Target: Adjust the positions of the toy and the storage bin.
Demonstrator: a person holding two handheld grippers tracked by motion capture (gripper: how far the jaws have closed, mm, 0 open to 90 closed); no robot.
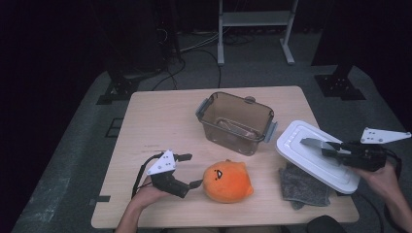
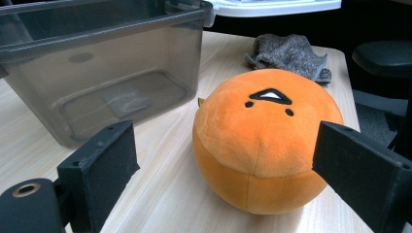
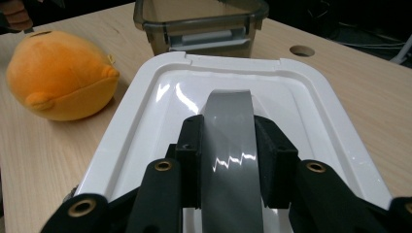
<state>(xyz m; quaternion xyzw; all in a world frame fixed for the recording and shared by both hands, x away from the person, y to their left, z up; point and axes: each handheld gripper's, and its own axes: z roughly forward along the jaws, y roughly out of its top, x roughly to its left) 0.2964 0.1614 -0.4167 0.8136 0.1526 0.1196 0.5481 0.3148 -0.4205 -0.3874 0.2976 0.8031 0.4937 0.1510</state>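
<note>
The right gripper (image 1: 335,148) pinches the grey handle (image 3: 228,145) of a white lid (image 1: 311,158) between its jaws, at the desk's (image 1: 160,121) right edge, partly over a grey cloth (image 1: 303,187). The left gripper (image 1: 187,171) rests with jaws spread, just beside an orange plush toy (image 1: 227,181). A smoky transparent storage box (image 1: 236,122) stands open behind the toy.

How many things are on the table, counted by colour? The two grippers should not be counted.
Orange: 1, the plush toy
White: 1, the lid, its grey handle clamped between the jaws of the right gripper
Grey: 1, the cloth
Smoky transparent: 1, the storage box
Total: 4
</note>
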